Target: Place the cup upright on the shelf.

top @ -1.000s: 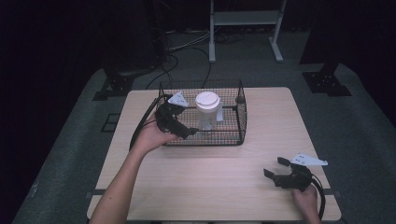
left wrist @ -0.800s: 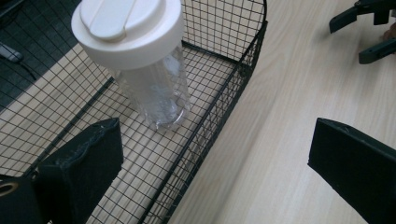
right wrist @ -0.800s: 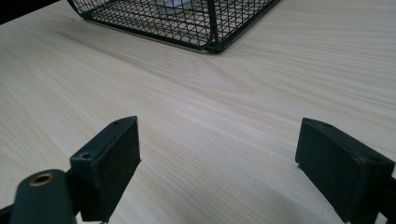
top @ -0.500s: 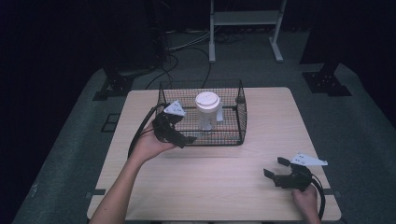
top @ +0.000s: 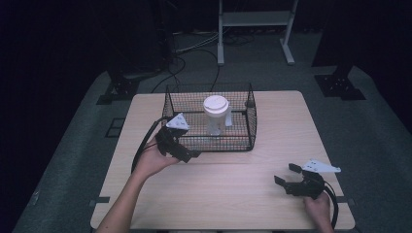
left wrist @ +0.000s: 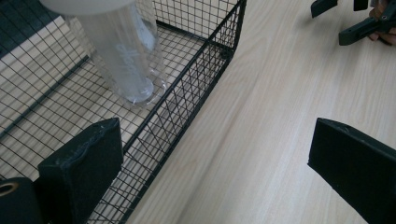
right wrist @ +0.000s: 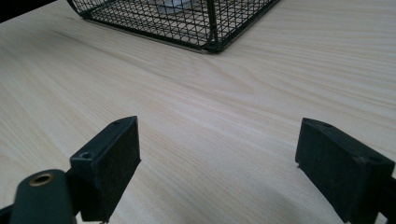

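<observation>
left gripper (top: 187, 154) withdrew from basket (top: 210, 143); bottle (top: 215, 115) lettering unreadable.

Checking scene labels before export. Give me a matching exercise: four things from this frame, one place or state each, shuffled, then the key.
Things:
1. cup
2. basket
3. left tongs
4. right tongs

Places or states:
A. open, low over bare wood near the table's front right corner
B. black wire, on the far middle of the table
C. upright inside the basket, white lid on
D. open, at the basket's front left corner

Pairs: 1-C, 2-B, 3-D, 4-A
</observation>
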